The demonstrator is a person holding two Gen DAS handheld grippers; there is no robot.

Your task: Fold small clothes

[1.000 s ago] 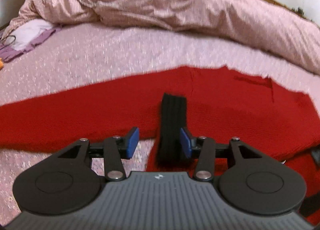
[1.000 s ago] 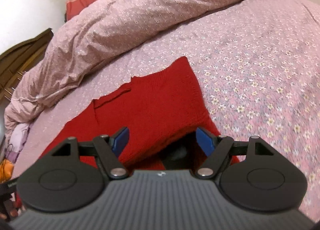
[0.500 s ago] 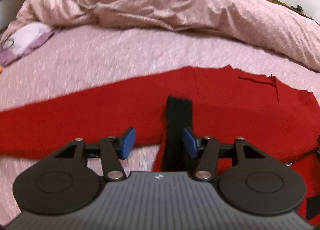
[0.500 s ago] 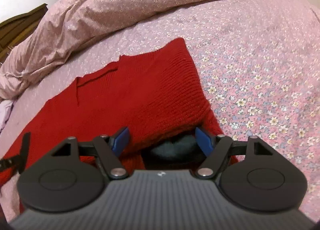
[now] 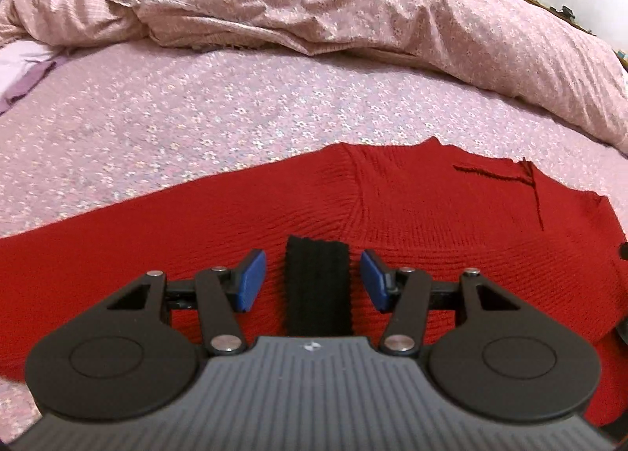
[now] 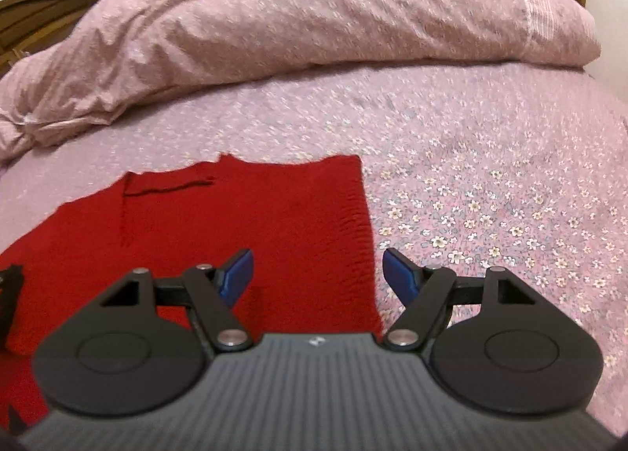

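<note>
Evidently early: red sweater (image 5: 412, 223) lies flat on the bed (image 5: 196, 117), black cuff (image 5: 317, 286) folded inward. Left gripper (image 5: 313, 280) fingers spread, straddling the cuff untouched; right gripper (image 6: 318, 272) fingers spread, empty. Body folds remain.

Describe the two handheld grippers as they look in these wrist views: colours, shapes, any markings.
Both look alike. The left gripper and right gripper each have a grey ribbed body with a small white logo at its front edge, flanked by two black rounded housings with circular recesses. Black linkage arms with silver pivot pins carry flat blue pads on the fingertips. No cables, hands or sleeves show.
</note>
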